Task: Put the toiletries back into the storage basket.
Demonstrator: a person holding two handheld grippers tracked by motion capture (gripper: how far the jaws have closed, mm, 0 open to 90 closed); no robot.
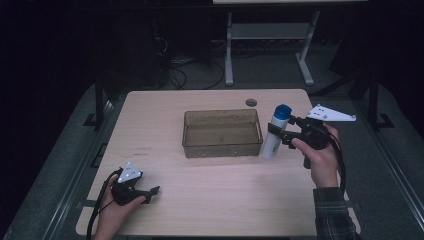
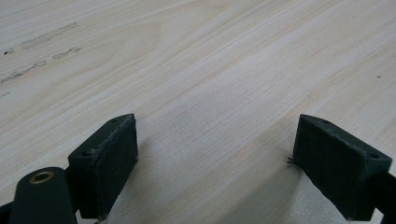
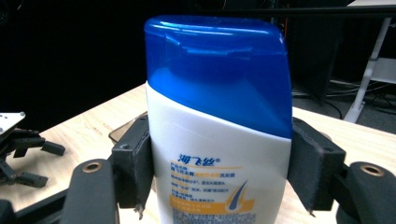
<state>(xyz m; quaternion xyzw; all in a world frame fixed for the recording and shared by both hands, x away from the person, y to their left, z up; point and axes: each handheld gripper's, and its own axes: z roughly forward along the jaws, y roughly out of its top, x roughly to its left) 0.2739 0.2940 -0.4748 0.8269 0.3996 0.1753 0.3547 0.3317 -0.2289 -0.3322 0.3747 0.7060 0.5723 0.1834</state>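
White bottle (image 3: 219, 154) with blue cap upright, clamped between right gripper (image 1: 278, 134) pads (image 3: 133, 163), just off table (image 1: 210, 200). Clear tub (image 1: 222, 146) just beside bottle. Left gripper (image 2: 217, 163) well apart, jaws wide, bare wood between them.

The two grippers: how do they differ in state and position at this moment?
The right gripper is shut on the white bottle with a blue cap, beside the brown bin; the left gripper is open, nothing between its jaws. The right one holds its load upright; the left rests low at the table. Both have black jaws and a grey plate.
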